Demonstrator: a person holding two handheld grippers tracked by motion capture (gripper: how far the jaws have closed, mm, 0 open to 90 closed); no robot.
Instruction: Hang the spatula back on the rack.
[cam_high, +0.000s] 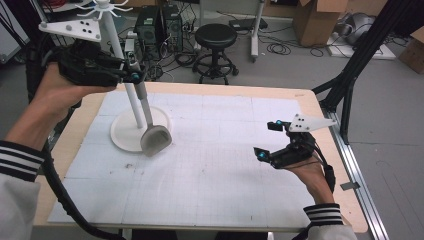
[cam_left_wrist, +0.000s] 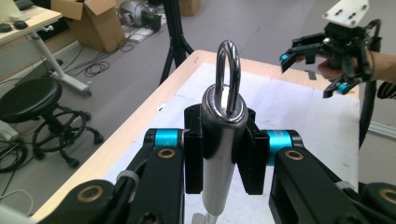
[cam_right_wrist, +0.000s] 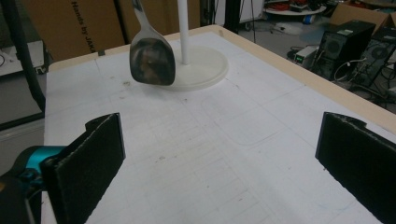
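A metal spatula (cam_high: 155, 139) hangs tilted from my left gripper (cam_high: 131, 70), which is shut on its steel handle (cam_left_wrist: 223, 140). The handle's hanging loop (cam_left_wrist: 229, 70) sticks out past the jaws. The spatula's blade (cam_right_wrist: 152, 58) hovers over the round base (cam_high: 125, 135) of a white stand, just beside its pole (cam_high: 120, 55). The stand's hooks (cam_high: 102, 7) are at the top, above the gripper. My right gripper (cam_high: 266, 140) is held low over the mat's right side, open, with nothing between its pads (cam_right_wrist: 93, 154). It also shows far off as the right gripper (cam_left_wrist: 308, 74).
A white gridded mat (cam_high: 210, 175) covers the wooden table (cam_high: 320, 115). Behind the table stand a black stool (cam_high: 215, 37), computer towers (cam_high: 160, 25) and cardboard boxes (cam_high: 315, 20). A black frame leg (cam_high: 350, 80) rises at the right edge.
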